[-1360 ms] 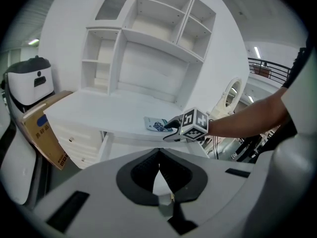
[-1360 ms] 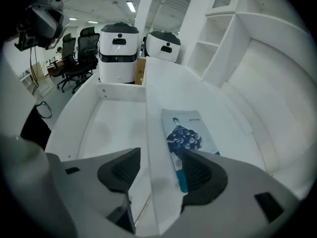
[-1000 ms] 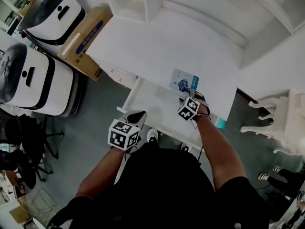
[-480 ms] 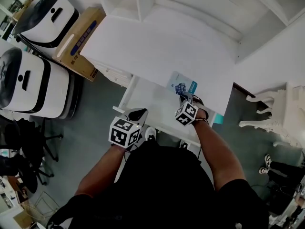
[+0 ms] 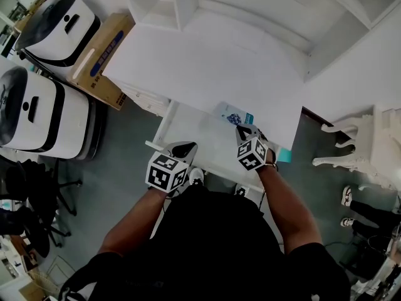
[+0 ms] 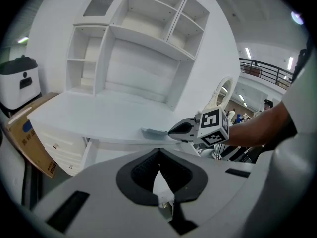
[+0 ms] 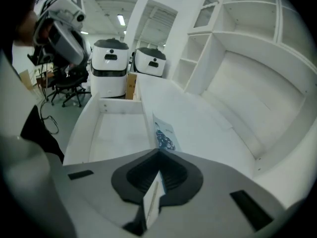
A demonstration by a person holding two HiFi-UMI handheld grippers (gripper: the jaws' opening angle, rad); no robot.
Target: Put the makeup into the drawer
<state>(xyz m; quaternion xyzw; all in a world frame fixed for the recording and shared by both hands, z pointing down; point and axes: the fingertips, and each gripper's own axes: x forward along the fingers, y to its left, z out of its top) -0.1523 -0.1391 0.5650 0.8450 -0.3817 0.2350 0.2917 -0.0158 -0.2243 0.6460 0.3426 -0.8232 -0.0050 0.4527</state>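
Note:
The makeup is a flat white packet with a blue print (image 5: 230,114), lying on the white desk (image 5: 207,68) at the edge above the open drawer (image 5: 199,140). My right gripper (image 5: 242,130) has just closed and is shut on the packet's near end. In the right gripper view the packet (image 7: 163,135) sticks out forward from the jaws (image 7: 158,158) over the drawer (image 7: 119,133). My left gripper (image 5: 182,149) hovers by the drawer's front left corner with its fingertips together and nothing in them (image 6: 158,155). From the left gripper view, the right gripper (image 6: 174,130) pinches the packet (image 6: 154,132).
Two white machines with black tops (image 5: 57,19) (image 5: 36,108) and a cardboard box (image 5: 101,58) stand left of the desk. A white shelf unit (image 5: 168,2) rises at the desk's back. A white ornate chair (image 5: 360,146) is at the right and a black office chair (image 5: 31,187) at the left.
The right gripper's jaws closed on the packet's near end and the gripper rose a little with it. The left gripper shifted slightly by the drawer front.

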